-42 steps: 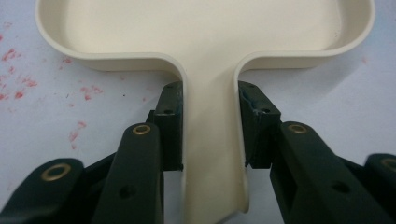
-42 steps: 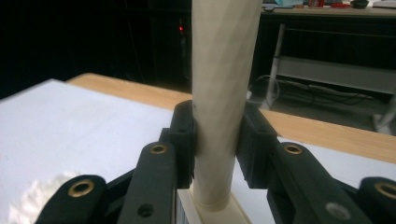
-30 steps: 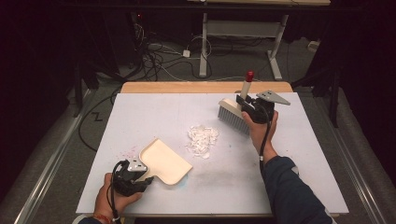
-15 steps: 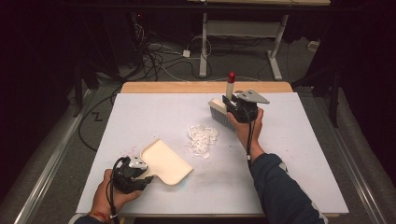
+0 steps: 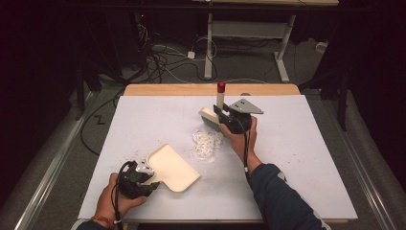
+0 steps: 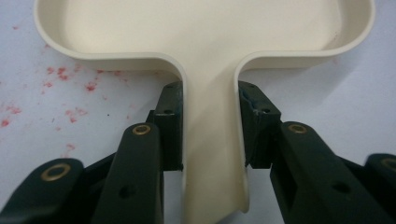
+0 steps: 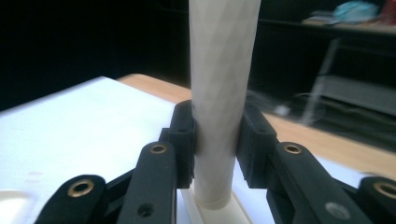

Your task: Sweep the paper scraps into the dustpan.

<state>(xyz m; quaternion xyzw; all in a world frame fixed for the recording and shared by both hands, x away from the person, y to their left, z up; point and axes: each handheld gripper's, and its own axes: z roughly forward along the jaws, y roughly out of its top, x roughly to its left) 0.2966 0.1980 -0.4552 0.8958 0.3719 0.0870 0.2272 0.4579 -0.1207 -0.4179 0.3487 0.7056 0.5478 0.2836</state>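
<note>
Now my right gripper (image 5: 225, 116) clamps the cream brush (image 5: 211, 116) just behind the white paper scraps (image 5: 206, 143); I'd sweep low toward the cream plastic dustpan (image 5: 173, 166), pinned by my left gripper (image 5: 149, 178).

On the table (image 5: 306, 158), my left gripper (image 5: 143, 184) sits at the near left corner area, with the dustpan (image 5: 172, 167) lying flat just ahead and to the right of it, its handle (image 6: 212, 154) running back between my jaws and its open mouth facing away toward the middle. Beyond the pan's far right edge, near the table's centre, lies the pile of scraps (image 5: 207, 143). Just behind that pile stands the brush (image 5: 210, 116), head down on the table and handle (image 7: 222, 93) upright. My right gripper (image 5: 229, 117) is around that handle, just right of the brush head, with my right hand (image 5: 244, 136) behind the pile's right side.
</note>
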